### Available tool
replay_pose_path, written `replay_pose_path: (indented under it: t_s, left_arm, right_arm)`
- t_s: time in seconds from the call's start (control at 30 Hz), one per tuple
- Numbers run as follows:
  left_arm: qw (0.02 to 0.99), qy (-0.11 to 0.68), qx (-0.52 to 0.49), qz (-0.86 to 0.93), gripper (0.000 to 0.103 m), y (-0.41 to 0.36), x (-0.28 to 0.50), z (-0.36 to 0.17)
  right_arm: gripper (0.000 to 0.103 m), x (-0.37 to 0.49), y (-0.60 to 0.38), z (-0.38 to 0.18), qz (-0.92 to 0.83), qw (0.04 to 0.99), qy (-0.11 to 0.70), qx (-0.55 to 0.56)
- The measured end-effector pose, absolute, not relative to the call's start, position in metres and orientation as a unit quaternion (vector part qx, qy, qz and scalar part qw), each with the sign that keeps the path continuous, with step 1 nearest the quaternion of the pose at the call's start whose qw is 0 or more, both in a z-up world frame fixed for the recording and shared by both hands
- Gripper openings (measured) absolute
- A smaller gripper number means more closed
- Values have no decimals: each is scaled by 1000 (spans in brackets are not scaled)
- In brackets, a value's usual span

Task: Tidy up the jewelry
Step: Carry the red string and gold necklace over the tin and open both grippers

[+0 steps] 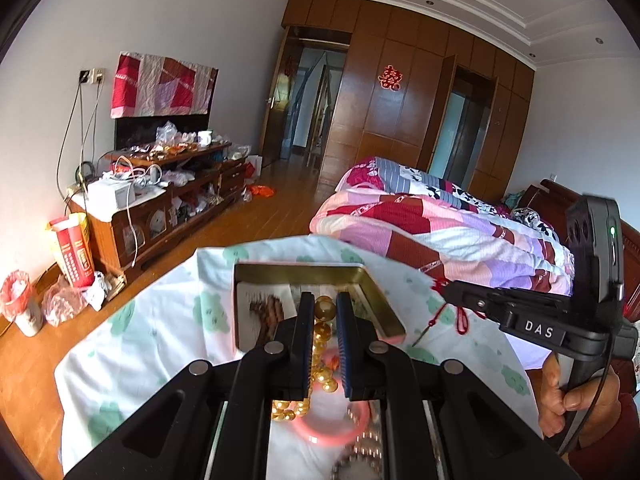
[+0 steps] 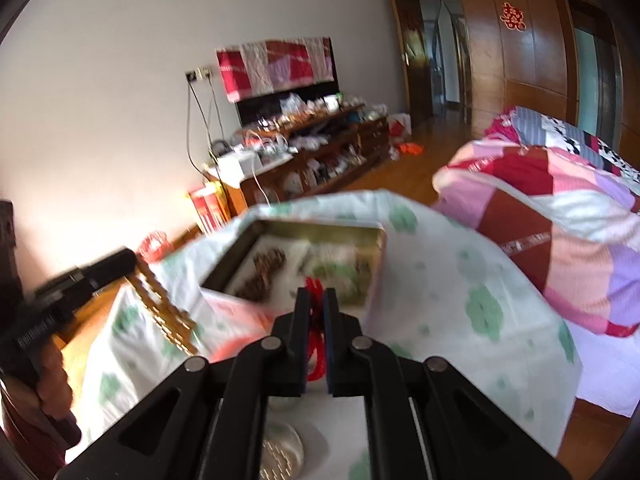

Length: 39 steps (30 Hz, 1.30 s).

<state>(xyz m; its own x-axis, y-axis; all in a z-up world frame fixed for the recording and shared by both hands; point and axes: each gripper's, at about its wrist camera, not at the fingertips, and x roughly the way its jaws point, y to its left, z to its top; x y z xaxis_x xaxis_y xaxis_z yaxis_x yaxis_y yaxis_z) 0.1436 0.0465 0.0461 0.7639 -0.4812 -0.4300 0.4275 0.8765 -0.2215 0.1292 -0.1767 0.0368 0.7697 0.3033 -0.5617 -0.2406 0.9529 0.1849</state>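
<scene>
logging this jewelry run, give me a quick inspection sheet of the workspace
surface: white cloth with green cloud prints over a small table.
job's things: open gold-rimmed tin box holding a brown beaded piece; amber bead string; red cord; pink bangle on the cloth.
clutter: round silvery disc near the cloth's front edge.
grippers: left gripper closed on the bead string; right gripper closed on the red cord.
cables: wall cables run down to the wooden cabinet.
surroundings: patchwork quilt bed, wooden wardrobe.
</scene>
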Motion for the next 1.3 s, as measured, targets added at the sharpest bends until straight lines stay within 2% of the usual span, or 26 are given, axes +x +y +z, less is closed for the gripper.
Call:
replay_pose_path:
  t_s: [0.2,0.4,0.67,0.93,1.0,1.07,1.1,1.13,1.17,1.2,1.23,1.27,1.3]
  left_arm:
    - [939,233,-55,-246,10,34,176,48]
    - [934,248,-55,-250,10,18,214,28]
    - [927,287,-41,-239,10,2,250,-8]
    - [926,282,-7,-253,10,-14,269,-3]
    - [920,296,-4,-258,11,-16,269,-11]
    - [917,310,-3,-252,17,-16,270,-17]
    - [915,320,-3,-247,20,-15,271,-20]
    - [913,326,-6,-244,30,-13,272,-22]
    - [912,331,-11,-240,42,-10,271,-23]
    - [914,332,-18,-234,48,-7,267,-25]
    - [916,328,-21,-228,55,-4,264,-25]
    - [920,323,-20,-222,56,-3,262,-24]
    - [925,315,-17,-214,57,-1,258,-22]
  right_arm:
    - [8,167,-171,43,180,933,296,97]
    - [8,205,-167,20,181,924,312,130]
    - [8,226,-172,-30,164,907,358,150]
    - [9,222,-179,-34,163,907,360,149]
    - [13,222,-180,-35,152,910,357,147]
    - [19,222,-182,-36,150,908,361,148]
    - [26,223,-184,-37,151,907,361,153]
    - [33,223,-186,-37,152,906,360,160]
    - [46,222,-189,-36,154,907,353,169]
    - [60,219,-192,-33,152,910,345,174]
    - [64,218,-193,-31,152,913,337,176]
    - [68,215,-194,-27,147,918,324,178]
    - [68,211,-196,-24,138,924,309,175]
